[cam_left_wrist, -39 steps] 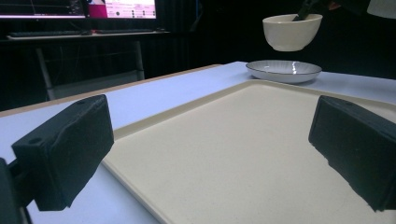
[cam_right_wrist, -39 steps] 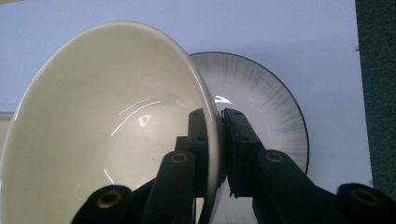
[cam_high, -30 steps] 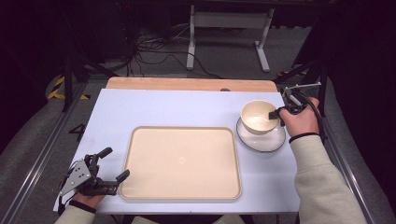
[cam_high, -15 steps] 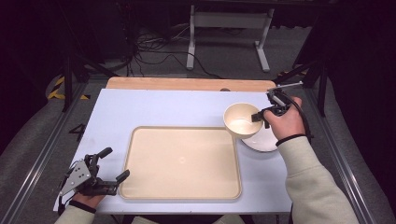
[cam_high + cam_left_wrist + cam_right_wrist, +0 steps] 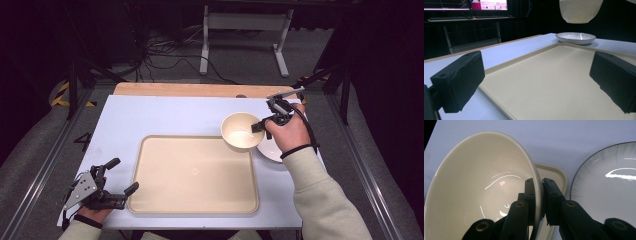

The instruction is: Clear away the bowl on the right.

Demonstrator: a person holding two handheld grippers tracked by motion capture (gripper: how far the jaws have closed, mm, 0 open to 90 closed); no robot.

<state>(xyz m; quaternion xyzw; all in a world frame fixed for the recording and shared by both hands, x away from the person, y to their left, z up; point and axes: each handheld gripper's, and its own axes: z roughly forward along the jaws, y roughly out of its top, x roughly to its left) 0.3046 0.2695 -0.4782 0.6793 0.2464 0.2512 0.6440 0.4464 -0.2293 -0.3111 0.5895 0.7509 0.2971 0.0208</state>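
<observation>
Right gripper view: right gripper pinches the cream bowl by its rim, airborne over the tray corner beside the saucer. Left gripper rests spread at the tray's near-left edge.

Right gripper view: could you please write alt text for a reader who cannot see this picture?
The right gripper pinches the rim of a cream bowl, one black jaw inside the rim and one outside. Behind the bowl shows a corner of a beige tray, and at the right lies a white plate with a dark edge on a pale table.
</observation>
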